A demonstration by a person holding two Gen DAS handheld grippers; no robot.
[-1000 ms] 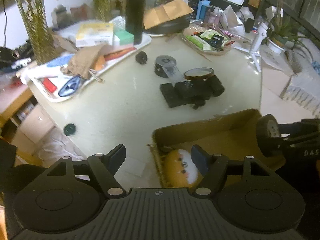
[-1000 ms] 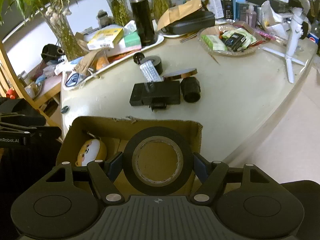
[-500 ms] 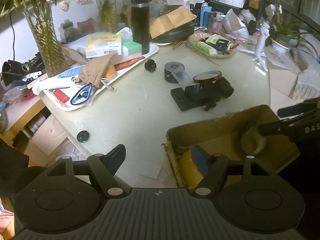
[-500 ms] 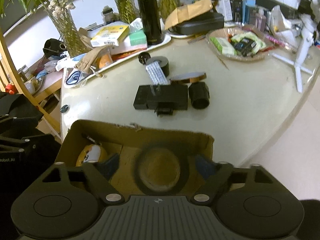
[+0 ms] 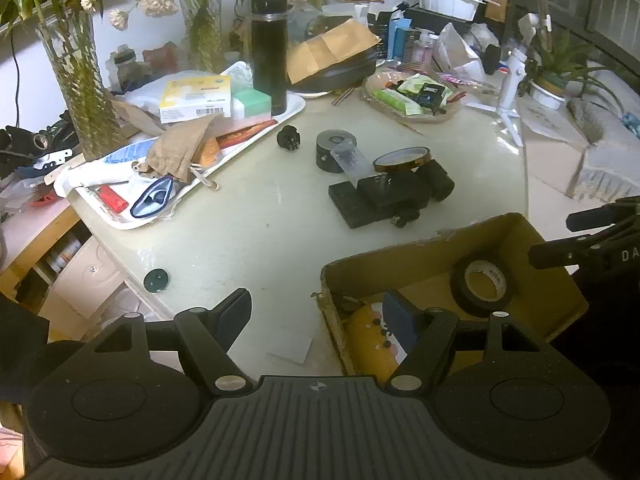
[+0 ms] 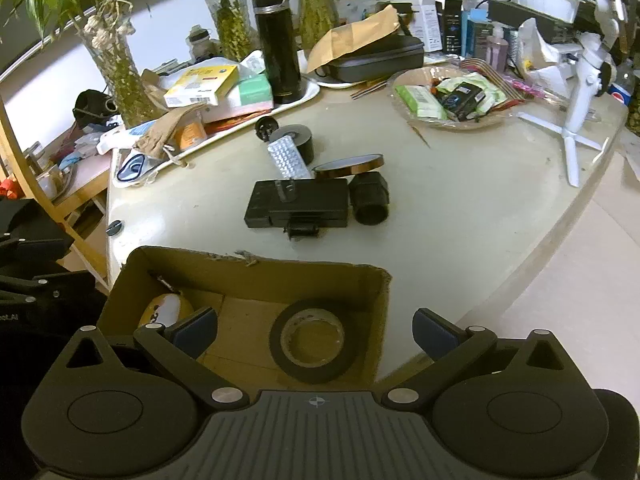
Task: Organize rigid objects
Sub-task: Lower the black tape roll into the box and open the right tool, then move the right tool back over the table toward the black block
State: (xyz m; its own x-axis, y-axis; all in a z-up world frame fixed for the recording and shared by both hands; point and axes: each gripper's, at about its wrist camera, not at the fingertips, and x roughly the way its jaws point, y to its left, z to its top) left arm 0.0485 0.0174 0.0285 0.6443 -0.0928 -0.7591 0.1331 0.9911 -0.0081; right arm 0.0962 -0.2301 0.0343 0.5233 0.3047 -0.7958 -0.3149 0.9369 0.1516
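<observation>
Tape roll (image 6: 313, 341) just dropped out of my right gripper (image 6: 315, 332) into the cardboard box (image 6: 260, 270) — jaws opening, nothing between them. Left gripper (image 5: 316, 312) open, empty. It's light, stiff, slick-sided — next time I'd pinch across the rim.

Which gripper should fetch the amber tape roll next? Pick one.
Right. The right gripper is opening, its black tape roll dropped in the box; the amber tape roll lies straight ahead.
</observation>
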